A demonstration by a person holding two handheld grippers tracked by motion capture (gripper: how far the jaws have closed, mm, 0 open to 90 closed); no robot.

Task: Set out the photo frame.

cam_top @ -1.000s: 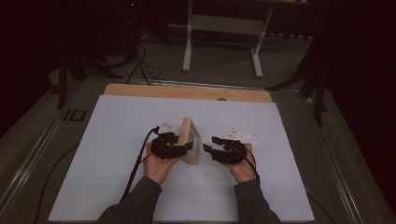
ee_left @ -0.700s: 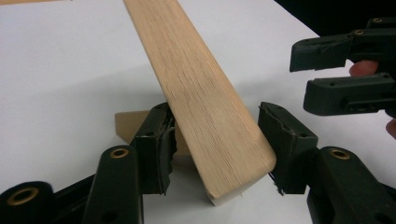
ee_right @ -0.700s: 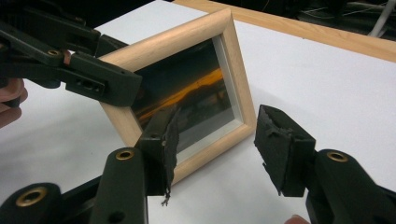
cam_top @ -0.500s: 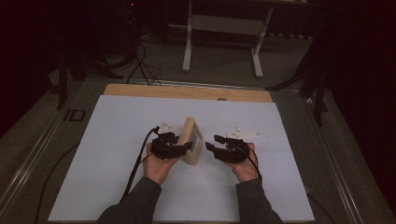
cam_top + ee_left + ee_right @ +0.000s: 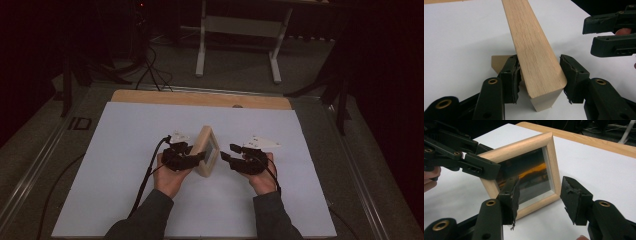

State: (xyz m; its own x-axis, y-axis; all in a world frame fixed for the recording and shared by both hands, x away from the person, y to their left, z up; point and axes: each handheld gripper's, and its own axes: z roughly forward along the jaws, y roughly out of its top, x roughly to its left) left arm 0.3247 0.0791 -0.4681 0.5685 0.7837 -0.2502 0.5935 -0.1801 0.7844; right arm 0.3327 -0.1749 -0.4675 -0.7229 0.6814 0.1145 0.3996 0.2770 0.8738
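A light wooden picture frame [image 5: 206,150] with a dark glass front [image 5: 529,177] stands tilted on the white table sheet [image 5: 125,150], its back strut [image 5: 498,62] resting on the sheet. My left gripper [image 5: 194,159] straddles the frame's near edge [image 5: 534,55]. Its jaws have just been closing with the wood between them. The pads [image 5: 512,75] stand close on either side with a thin gap still showing. My right gripper [image 5: 229,152] sits just right of the frame, apart from it and facing the glass, open with nothing between its fingers [image 5: 574,197].
A wooden strip [image 5: 200,98] runs along the sheet's far edge. Dark floor, cables and a white stand's legs [image 5: 237,60] lie beyond the table. Cables trail from both grippers toward the person's sleeves at the bottom of the high view.
The left gripper's jaws have drawn in closer around the frame's edge. Both hands and the frame have kept their places.
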